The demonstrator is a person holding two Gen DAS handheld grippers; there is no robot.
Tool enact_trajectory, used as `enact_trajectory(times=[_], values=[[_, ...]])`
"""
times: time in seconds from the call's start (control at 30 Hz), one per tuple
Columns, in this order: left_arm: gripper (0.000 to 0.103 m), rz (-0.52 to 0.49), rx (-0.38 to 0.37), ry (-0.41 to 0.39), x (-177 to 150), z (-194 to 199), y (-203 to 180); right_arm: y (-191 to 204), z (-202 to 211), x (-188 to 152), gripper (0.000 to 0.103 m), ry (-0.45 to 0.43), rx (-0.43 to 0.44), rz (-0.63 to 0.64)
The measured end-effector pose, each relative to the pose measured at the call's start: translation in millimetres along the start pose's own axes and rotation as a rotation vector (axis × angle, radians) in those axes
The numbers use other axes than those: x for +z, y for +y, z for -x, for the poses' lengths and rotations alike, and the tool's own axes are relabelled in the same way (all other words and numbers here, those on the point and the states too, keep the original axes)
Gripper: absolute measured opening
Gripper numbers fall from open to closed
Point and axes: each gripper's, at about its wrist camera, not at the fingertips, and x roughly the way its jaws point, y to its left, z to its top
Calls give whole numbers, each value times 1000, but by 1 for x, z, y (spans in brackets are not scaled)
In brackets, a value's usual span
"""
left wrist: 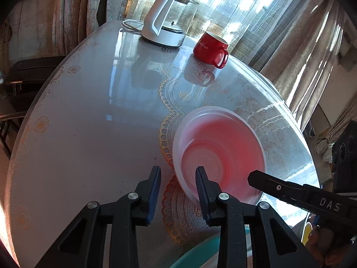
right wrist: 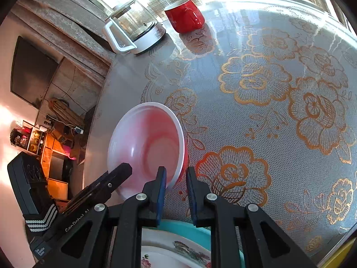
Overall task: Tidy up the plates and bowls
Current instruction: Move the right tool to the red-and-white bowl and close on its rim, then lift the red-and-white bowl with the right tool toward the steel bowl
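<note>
The round lace-patterned table spreads ahead of both tools, with the glass kettle and red mug far beyond their tips. The pink-and-white bowl sits right at the fingertips. The right gripper is clamped on the bowl's near rim, one pad inside and one outside, while the left gripper only straddles the opposite rim, unclenched, tabletop showing between its outer pad and the rim.
</note>
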Motion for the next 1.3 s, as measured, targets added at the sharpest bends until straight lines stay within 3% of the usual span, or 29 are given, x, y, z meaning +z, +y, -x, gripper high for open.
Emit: enact_trajectory(times=[0.17,0.3,0.5,0.6,0.67,0.73,0.8,0.9,1.03,1.3], values=[[13,-9,3,-12,-1,1,-3,0,-1,-2,19,-11,11,13],[9,-1,16,-57,0,12,-2,2,2,-9,12,-20,16,13],[7,-7,6,-70,-2,12,-4,0,12,-14,11,-48,31,4],[7,-16,21,-60,-3,7,-6,3,13,-13,12,-56,-18,43],[7,-9,15,-54,-4,6,-5,3,12,-10,15,-64,-48,45],[7,-1,9,-49,-3,5,-3,0,10,-7,28,-71,-72,39],[7,8,4,-44,-3,4,-1,-2,6,-4,30,-64,-74,32],[7,21,-13,-41,-2,2,1,-5,-1,-2,27,-39,-48,20],[7,-8,-10,-64,-4,6,-6,-4,-8,-5,12,-27,-26,9],[7,-54,-45,-113,-6,17,-24,-6,22,-18,11,-95,-3,-25]])
